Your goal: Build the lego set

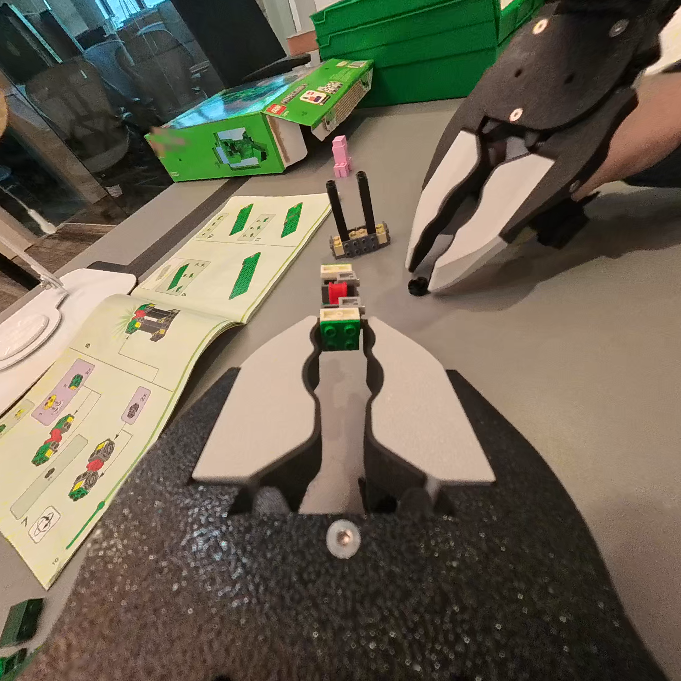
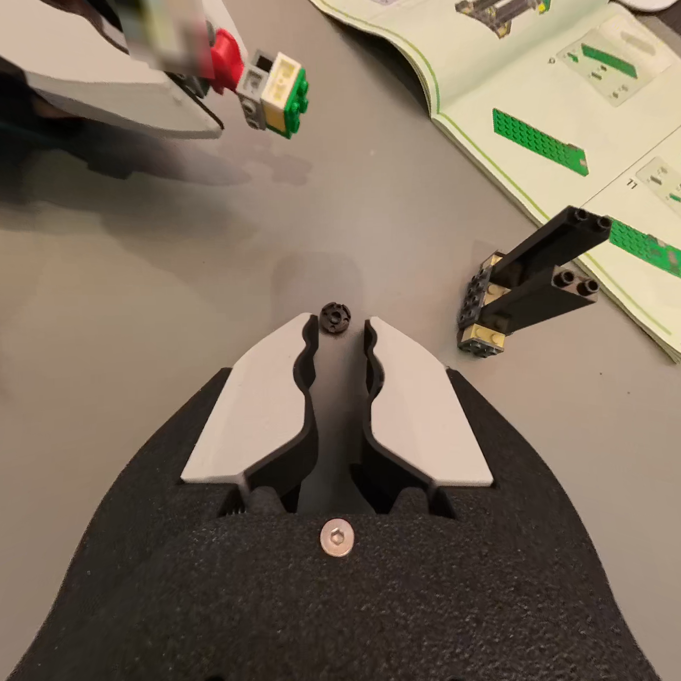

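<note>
My left gripper [image 1: 339, 331] is shut on a small sub-assembly [image 1: 339, 306] of green, white, grey and red bricks, gripping its near green end. The right wrist view shows this sub-assembly [image 2: 274, 94] held above the grey table. My right gripper [image 2: 341, 324] is open and low over the table, its tips on either side of a small black round piece [image 2: 334, 317] that lies on the table near the left fingertip. The left wrist view shows the right gripper [image 1: 423, 280] over that piece [image 1: 418, 286]. A base with two tall black pillars [image 1: 355, 228] [image 2: 527, 291] stands nearby.
An open instruction booklet [image 1: 147, 350] [image 2: 552, 92] lies to the left. Behind it are a green set box [image 1: 228, 147], a pink figure [image 1: 341, 156] and stacked green bins [image 1: 405, 48]. A white object [image 1: 37, 313] and dark green pieces [image 1: 22, 619] lie at the left edge. The tips of one gripper are about 10 centimetres away from the tips of the other.
</note>
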{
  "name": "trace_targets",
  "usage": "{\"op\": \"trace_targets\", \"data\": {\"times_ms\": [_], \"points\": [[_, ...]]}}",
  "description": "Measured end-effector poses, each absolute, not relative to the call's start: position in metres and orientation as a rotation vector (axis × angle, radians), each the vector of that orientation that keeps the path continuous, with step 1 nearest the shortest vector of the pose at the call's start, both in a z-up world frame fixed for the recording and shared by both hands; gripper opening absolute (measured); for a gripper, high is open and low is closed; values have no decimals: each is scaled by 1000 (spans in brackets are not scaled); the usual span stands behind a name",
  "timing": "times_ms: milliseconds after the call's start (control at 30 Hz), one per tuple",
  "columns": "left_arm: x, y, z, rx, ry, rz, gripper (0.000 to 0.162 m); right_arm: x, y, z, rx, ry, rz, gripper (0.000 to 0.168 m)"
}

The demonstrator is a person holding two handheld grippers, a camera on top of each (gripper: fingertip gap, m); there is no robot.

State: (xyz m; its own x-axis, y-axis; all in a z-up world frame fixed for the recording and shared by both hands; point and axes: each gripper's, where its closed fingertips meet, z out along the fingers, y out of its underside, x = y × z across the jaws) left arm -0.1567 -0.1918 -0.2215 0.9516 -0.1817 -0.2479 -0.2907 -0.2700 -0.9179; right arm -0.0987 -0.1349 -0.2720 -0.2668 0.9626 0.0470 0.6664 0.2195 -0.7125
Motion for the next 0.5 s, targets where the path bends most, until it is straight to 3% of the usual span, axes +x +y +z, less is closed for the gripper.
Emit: {"op": "trace_targets", "data": {"times_ms": [500], "points": [[-152,-192,-225,-1866,399,140,20,-100,-143,-269,-1400,-2086,828,15]]}}
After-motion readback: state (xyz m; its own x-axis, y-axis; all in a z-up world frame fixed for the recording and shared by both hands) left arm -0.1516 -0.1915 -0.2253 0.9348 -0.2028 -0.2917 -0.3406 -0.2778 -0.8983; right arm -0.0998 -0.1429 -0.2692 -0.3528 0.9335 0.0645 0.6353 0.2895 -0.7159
